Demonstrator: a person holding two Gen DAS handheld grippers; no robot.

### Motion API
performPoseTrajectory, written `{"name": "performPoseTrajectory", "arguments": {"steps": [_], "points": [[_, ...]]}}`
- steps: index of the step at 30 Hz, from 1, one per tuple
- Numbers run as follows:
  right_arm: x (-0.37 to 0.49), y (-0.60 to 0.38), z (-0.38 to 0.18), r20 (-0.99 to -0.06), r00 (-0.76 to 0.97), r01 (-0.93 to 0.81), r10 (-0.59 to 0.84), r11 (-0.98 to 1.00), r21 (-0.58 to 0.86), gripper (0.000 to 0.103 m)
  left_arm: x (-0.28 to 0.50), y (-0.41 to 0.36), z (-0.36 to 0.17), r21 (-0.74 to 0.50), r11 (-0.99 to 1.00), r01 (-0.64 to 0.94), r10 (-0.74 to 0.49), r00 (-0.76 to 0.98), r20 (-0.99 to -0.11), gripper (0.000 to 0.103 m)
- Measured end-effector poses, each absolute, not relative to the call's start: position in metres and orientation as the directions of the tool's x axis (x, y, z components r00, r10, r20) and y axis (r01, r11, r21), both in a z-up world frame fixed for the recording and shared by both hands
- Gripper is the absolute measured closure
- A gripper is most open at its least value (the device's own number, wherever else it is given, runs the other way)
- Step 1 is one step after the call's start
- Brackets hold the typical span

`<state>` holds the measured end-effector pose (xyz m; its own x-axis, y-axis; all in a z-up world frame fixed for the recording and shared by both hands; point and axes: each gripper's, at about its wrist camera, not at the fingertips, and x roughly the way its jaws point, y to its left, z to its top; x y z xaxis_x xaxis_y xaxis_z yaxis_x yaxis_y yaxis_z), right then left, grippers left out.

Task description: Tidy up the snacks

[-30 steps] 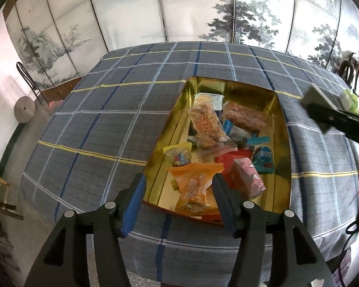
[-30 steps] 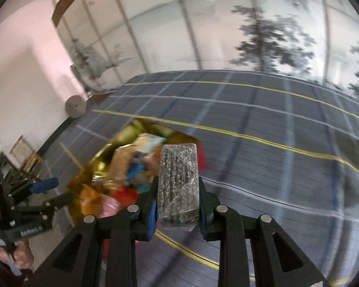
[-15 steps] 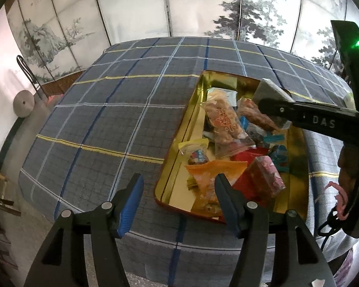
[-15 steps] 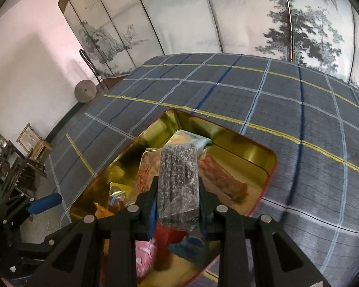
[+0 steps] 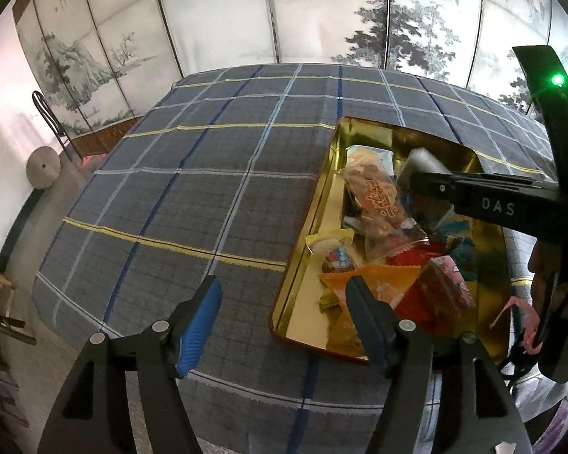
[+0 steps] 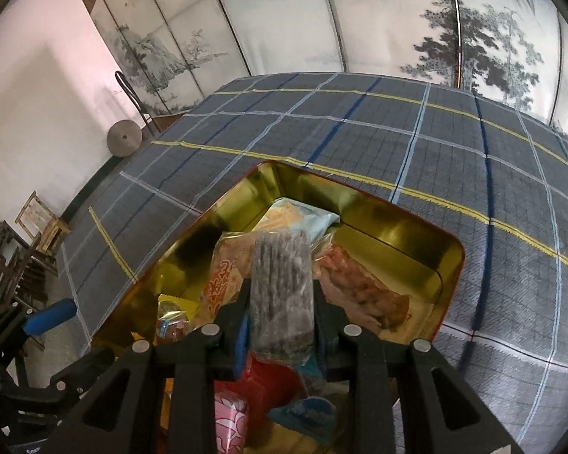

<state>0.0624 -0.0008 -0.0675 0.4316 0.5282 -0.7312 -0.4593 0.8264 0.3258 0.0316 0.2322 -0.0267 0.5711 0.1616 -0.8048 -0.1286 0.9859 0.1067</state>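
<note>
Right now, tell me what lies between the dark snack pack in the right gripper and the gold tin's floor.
The right gripper holds the dark snack pack over the gold tin. Below it lie other packets, notably the orange-printed clear bag, covering the floor.

Beyond the tongs, a folding screen point(image 5: 284, 19) painted with misty ink mountains and pines lines the far side. A pale pink wall point(image 6: 38, 75) stands to their left, with a round grey disc point(image 6: 124, 139) and a wooden chair point(image 6: 43, 223) on the dim floor.
</note>
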Motion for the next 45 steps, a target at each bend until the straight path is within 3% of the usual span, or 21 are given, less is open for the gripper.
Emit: {"name": "performPoseTrajectory", "arguments": {"steps": [14, 27, 34, 39, 41, 45], "points": [[0.042, -0.004, -0.044, -0.666, 0.519, -0.473, 0.536, 0.829, 0.299, 0.073, 0.025, 0.228, -0.017, 0.13, 0.985, -0.117, 0.174, 0.62, -0.765, 0.03], [-0.01, -0.014, -0.04, -0.627, 0.59, -0.462, 0.509, 0.849, 0.255, 0.056, 0.012, 0.219, -0.008, 0.141, 0.982, -0.122, 0.186, 0.683, -0.706, 0.027], [-0.039, -0.024, -0.032, -0.577, 0.674, -0.424, 0.461, 0.881, 0.208, 0.048, -0.001, 0.22, 0.003, 0.088, 0.987, -0.135, 0.16, 0.748, -0.645, 0.027], [-0.058, -0.026, -0.024, -0.542, 0.699, -0.446, 0.467, 0.877, 0.18, 0.045, -0.018, 0.218, 0.019, 0.071, 0.989, -0.127, 0.145, 0.814, -0.563, 0.017], [-0.064, -0.027, -0.022, -0.538, 0.702, -0.452, 0.466, 0.876, 0.169, 0.045, -0.026, 0.217, 0.027, 0.065, 0.989, -0.133, 0.147, 0.834, -0.531, 0.008], [-0.074, -0.036, -0.015, -0.522, 0.71, -0.454, 0.473, 0.874, 0.174, 0.045, -0.036, 0.214, 0.039, 0.048, 0.992, -0.118, 0.126, 0.863, -0.49, 0.005]]}}
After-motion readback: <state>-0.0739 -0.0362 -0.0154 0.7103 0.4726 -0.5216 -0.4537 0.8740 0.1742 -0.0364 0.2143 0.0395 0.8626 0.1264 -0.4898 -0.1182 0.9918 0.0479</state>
